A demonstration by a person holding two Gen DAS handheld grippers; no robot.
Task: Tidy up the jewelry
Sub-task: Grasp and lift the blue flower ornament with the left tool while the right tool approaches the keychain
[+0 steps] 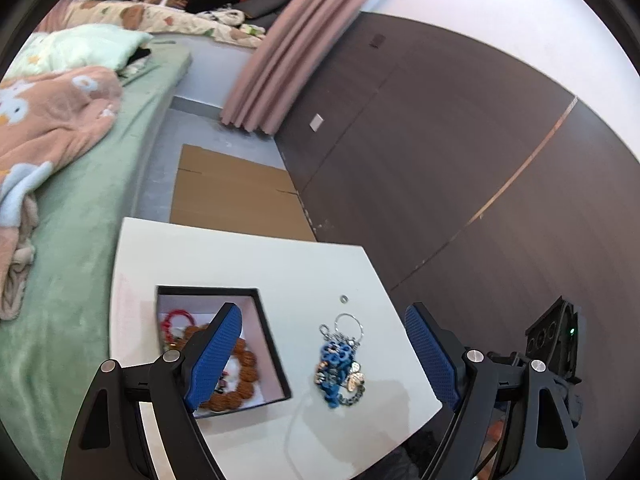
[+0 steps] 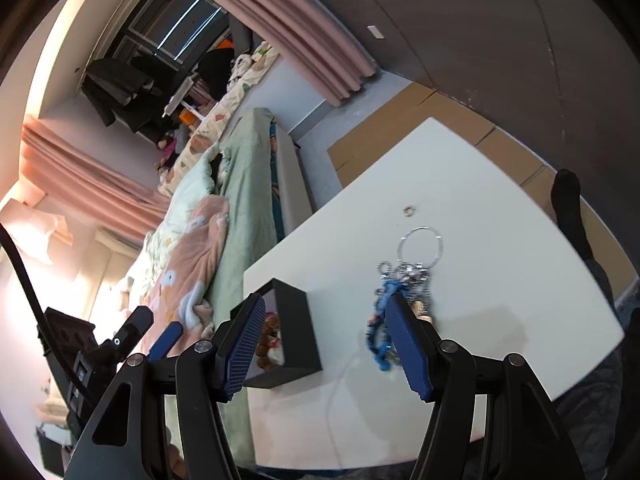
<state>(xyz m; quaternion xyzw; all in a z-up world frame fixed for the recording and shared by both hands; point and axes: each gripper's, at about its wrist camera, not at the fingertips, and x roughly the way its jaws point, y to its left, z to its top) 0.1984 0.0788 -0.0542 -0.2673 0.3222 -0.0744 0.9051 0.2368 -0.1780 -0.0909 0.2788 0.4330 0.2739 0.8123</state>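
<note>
A: How far along is the sorting, judged from the black box (image 1: 272, 344)?

B: Partly done, I'd say; inside the box lie a brown bead bracelet (image 1: 246, 360) and a red ring-shaped piece (image 1: 176, 317), so those count as put away; outside it, just to the right on the white table (image 1: 240, 264), the blue keychain cluster (image 1: 338, 364) with its silver ring lies loose; beyond that cluster, farther from the box, a tiny metal ring (image 1: 343, 299) sits alone.

A: And the grippers?

B: The left gripper (image 1: 324, 356) has its jaws wide apart and holds nothing; its left pad hangs over the box, the right pad off past the table's edge, the keychain between them below; the right gripper (image 2: 326, 344) is likewise spread and empty, one pad in front of the box wall, the other overlapping the keychain in the picture; whether it touches the cluster I cannot tell.

A: So what's left?

B: Probably the keychain and the small ring, both to go into the box.

A: Anything unclear?

B: Plenty; the left pad covers part of the bracelet and whatever small dark thing lies beside it; the keychain is blurred, so its charms are hard to name; a thin pale cord runs from near it toward the near table edge, its end cut off.
</note>
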